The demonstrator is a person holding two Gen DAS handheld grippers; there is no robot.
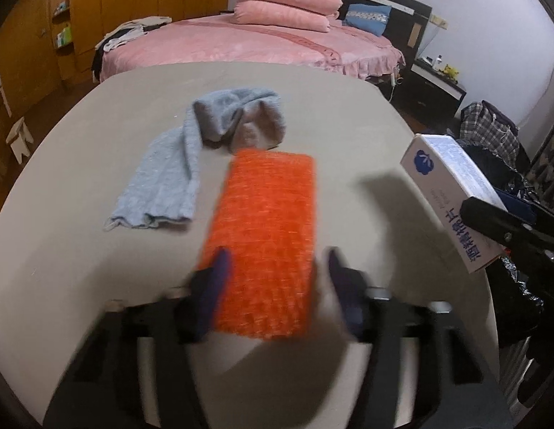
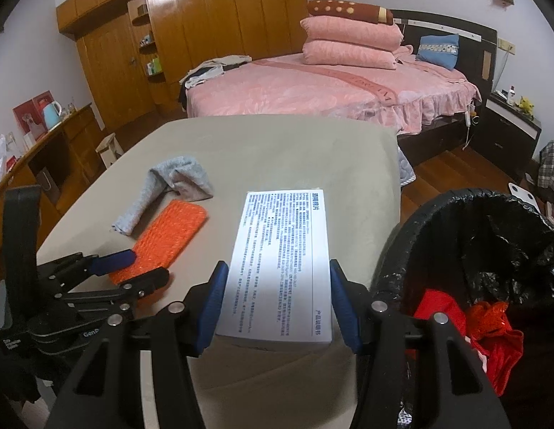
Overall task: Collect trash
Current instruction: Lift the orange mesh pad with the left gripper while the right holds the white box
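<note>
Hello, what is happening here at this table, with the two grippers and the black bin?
A person is collecting trash with two handheld grippers. The right gripper holds a white printed box lifted above the table, beside the black-lined trash bin. The left gripper is open around the orange pad. A grey cloth lies behind it, untouched.
</note>
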